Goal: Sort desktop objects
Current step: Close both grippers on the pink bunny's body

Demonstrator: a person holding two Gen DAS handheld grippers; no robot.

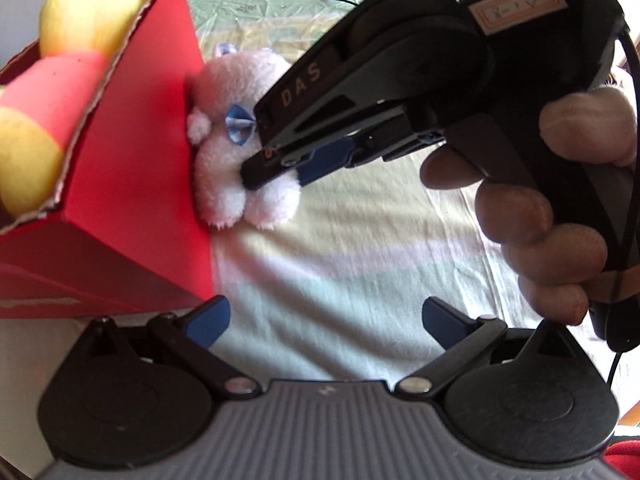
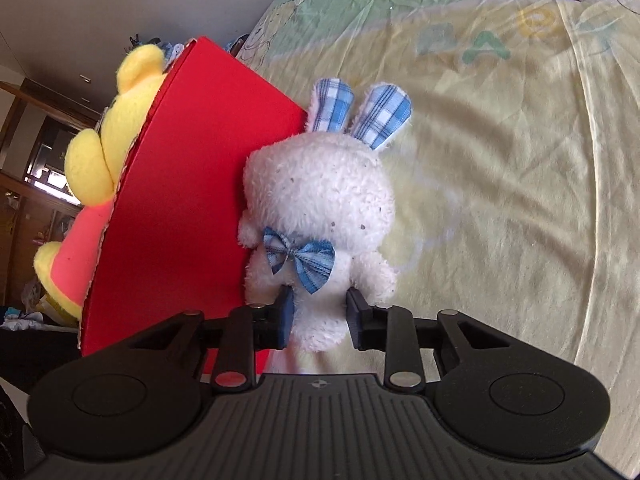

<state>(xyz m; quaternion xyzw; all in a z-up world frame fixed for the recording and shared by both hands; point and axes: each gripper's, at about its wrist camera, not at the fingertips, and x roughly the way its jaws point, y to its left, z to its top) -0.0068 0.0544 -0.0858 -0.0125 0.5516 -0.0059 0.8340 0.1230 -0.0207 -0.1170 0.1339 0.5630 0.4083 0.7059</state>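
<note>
Pale cartoon-print bedsheet [image 2: 500, 200]; right gripper [image 2: 320, 316] clenched on fluffy white plush rabbit [image 2: 320, 196] beside red cardboard box [image 2: 180, 200]; left gripper [image 1: 326, 320] released.

The right tool [image 1: 276, 168] pinches a white plush bunny [image 1: 240, 168] pressed against the red box [image 1: 148, 152], which holds a yellow plush bear [image 1: 60, 80], while the left tool [image 1: 326, 320] gapes wide.

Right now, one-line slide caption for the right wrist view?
Right hand-held gripper closed on white plush bunny beside red box holding yellow plush.
</note>
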